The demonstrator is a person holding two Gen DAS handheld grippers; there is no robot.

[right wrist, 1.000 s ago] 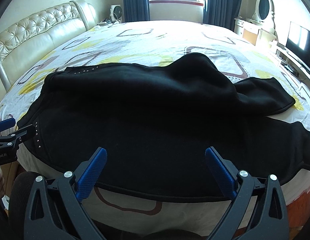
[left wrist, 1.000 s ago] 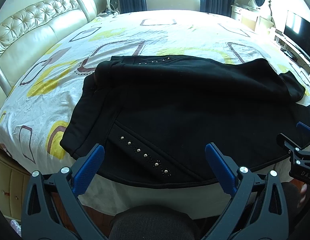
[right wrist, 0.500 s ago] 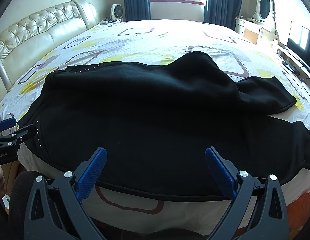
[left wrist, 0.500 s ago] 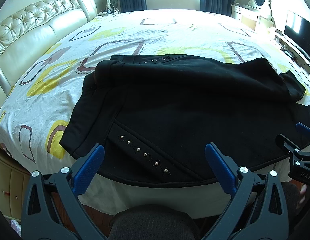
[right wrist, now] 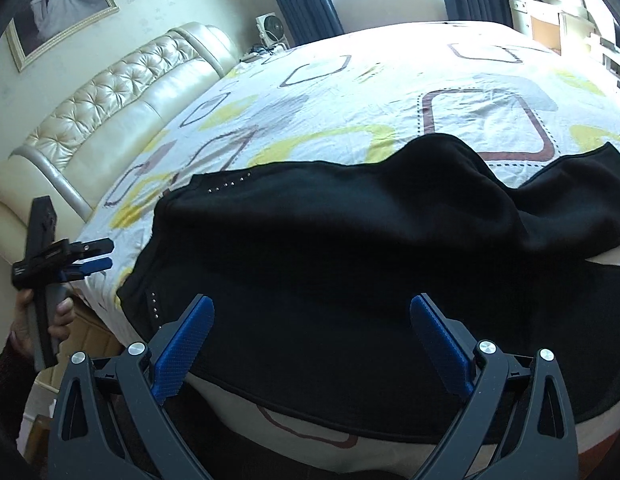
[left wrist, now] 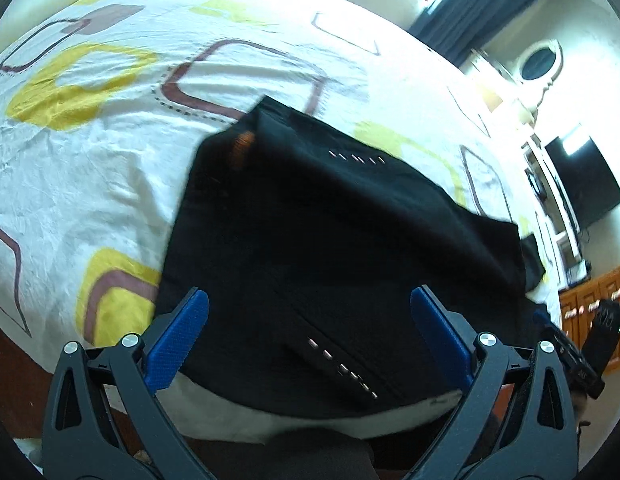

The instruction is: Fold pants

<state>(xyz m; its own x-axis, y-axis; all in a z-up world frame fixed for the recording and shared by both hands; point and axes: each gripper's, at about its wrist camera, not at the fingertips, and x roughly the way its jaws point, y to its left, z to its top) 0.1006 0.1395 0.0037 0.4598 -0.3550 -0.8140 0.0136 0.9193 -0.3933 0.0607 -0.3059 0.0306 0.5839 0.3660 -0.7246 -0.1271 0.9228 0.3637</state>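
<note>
Black studded pants lie rumpled across the bed.

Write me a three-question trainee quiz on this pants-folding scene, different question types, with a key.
1. True or false: the left tool is shut on the black pants.
2. Multiple choice: the pants lie on A) a wooden floor, B) the patterned bedsheet, C) a chair.
3. Fill in: in the right wrist view, a row of small metal ____ runs along the far left corner of the pants.

Key
1. False: both the left tool and the right tool stand wide open above the near edge of the pants, holding nothing.
2. B
3. studs
</note>
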